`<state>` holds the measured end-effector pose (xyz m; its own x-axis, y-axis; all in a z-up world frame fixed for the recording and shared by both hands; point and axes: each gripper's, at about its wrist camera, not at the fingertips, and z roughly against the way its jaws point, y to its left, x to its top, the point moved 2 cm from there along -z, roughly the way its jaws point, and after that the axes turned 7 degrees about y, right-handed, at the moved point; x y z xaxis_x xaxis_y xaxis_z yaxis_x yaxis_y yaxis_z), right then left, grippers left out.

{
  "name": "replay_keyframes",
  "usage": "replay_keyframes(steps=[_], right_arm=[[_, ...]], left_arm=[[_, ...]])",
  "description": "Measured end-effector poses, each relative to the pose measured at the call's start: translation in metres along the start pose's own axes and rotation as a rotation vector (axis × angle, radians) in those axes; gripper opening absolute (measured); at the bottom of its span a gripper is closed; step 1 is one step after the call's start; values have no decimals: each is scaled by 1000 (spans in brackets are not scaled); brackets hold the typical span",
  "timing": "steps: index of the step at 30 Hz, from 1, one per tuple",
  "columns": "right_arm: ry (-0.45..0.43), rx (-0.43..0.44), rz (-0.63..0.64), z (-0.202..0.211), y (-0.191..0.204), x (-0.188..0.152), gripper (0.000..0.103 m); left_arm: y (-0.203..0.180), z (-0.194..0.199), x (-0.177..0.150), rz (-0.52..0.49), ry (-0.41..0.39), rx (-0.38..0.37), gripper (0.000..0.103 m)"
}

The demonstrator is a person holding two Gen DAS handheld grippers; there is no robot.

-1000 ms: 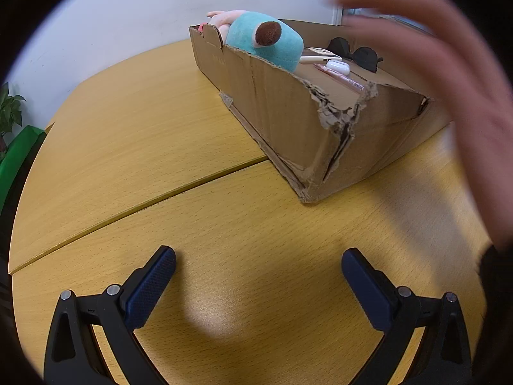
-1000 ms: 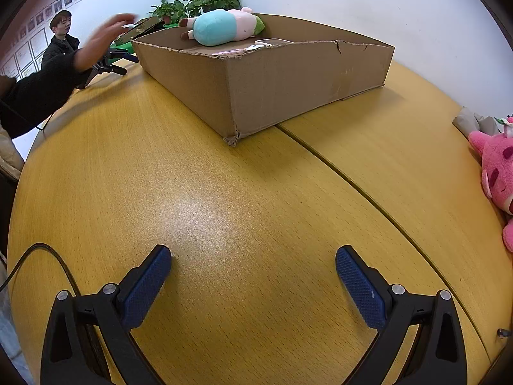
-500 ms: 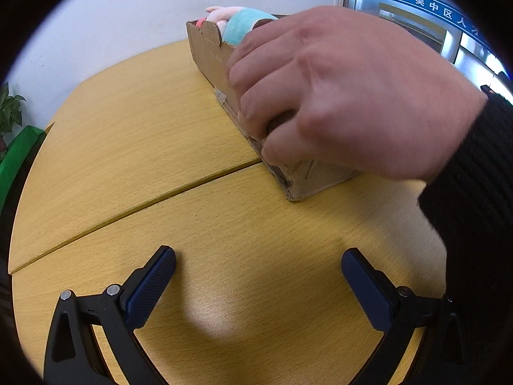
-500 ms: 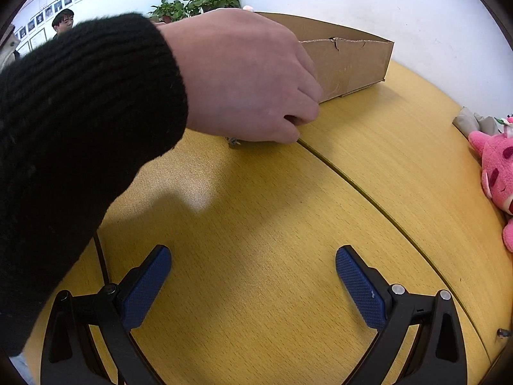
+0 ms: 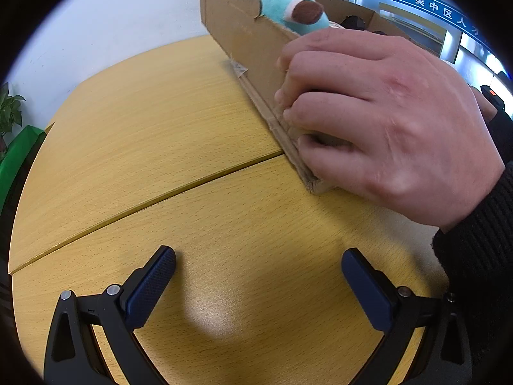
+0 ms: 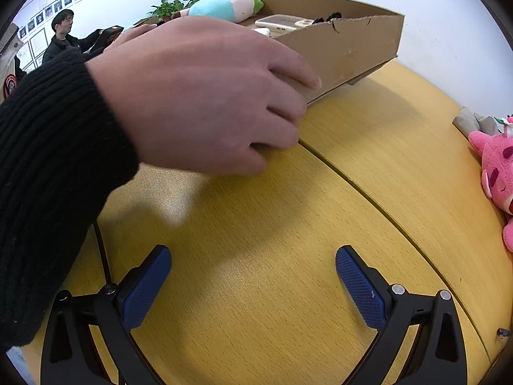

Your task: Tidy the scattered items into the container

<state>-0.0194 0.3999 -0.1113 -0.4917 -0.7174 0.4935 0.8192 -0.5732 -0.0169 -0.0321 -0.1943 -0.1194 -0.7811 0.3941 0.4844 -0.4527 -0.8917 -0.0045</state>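
Since a second ago a bare hand (image 5: 384,118) has come in and gripped the near corner of the cardboard box (image 5: 243,29), lifting that end so the box now sits tilted off the worktop (image 5: 144,134). The box lies ahead of both grippers, its long axis running away from the jaws. The teal plush (image 5: 285,8) rests inside. Left gripper (image 5: 258,284) and right gripper (image 6: 253,284) both hover with jaws spread wide and empty. A pink plush (image 6: 497,166) lies at the worktop's right edge, nearer the right gripper, probably next
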Motion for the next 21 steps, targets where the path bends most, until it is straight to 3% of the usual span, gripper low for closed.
replay_keyframes(steps=[21], right_arm=[[1,0,0,-2,0,-1,103]], left_arm=[[0,0,0,1,0,0,103]])
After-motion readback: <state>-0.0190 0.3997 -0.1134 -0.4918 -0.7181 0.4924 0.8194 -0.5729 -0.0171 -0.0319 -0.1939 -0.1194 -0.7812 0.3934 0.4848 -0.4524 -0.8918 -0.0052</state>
